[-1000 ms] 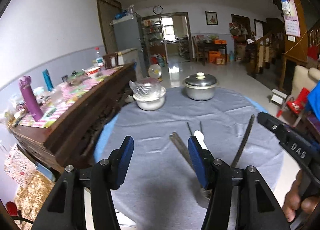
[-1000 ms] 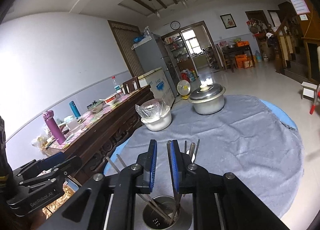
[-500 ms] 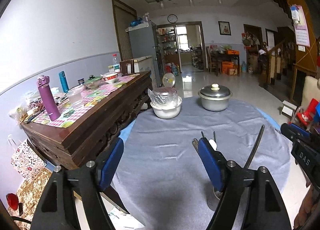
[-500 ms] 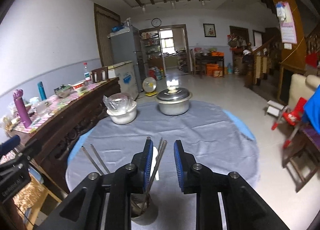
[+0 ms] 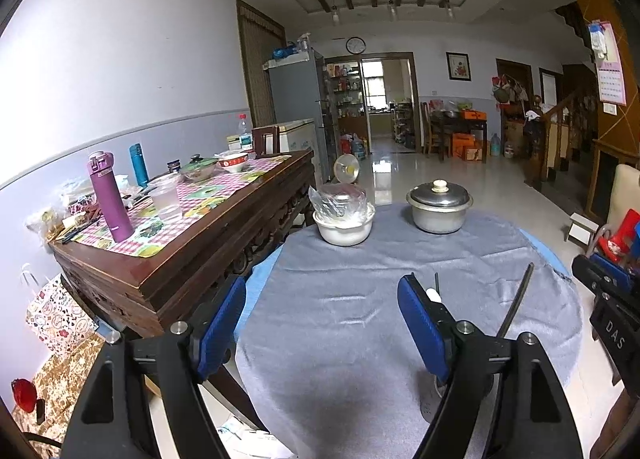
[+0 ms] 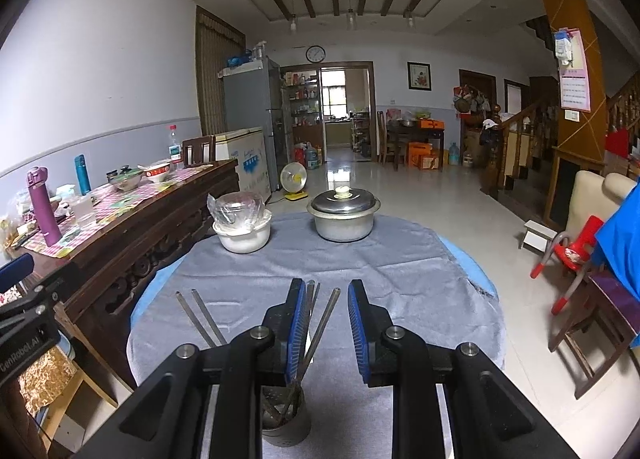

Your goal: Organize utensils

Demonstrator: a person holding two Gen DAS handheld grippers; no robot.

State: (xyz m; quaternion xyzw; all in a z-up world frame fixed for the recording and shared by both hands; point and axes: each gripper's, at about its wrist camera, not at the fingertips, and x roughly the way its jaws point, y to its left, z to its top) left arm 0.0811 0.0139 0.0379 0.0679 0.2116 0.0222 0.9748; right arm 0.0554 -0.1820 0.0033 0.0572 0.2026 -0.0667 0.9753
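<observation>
Both grippers lifted off utensil cup [image 6: 286, 415], left gripper [image 5: 322, 325] wide open, right gripper [image 6: 329, 329] ajar, empty, "DAS" label

Both mounted behind own claw, looking forward and slightly down, close over the grey-clothed counter [image 5: 340, 323]; right one further right. Shared: lidded pot [image 6: 343, 215], covered bowl [image 5: 343, 219], far room.

At lower centre, chopsticks [image 6: 320, 323] stand in a holder [image 6: 286, 423] on the table [image 6: 400, 279]; behind, a bowl [image 6: 242, 235] left of a pot [image 6: 344, 223].
</observation>
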